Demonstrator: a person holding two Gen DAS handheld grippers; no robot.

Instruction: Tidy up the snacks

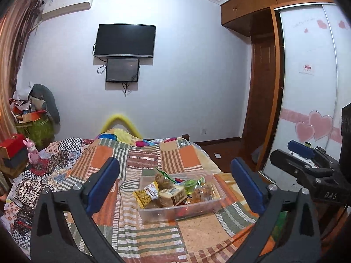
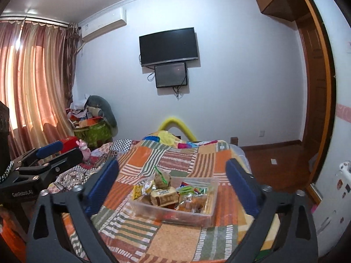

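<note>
The left gripper [image 1: 175, 184] body reads "GenRobot.AI" in the right wrist view; the right gripper [image 2: 172, 182] reads "DAS". Both sets of jaws stand released, with nothing between the blue pads. The clear plastic bin [image 1: 216, 203] rests on the patchwork bedspread [image 1: 153, 236], filled with crinkled snack packets [image 1: 171, 191], including a yellow bag and a brown labelled loaf pack.

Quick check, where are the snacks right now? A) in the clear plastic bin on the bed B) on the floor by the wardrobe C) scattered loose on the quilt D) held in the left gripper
A: the snack packets sit together inside the clear plastic bin on the patchwork quilt, and both grippers are open and empty.
</note>
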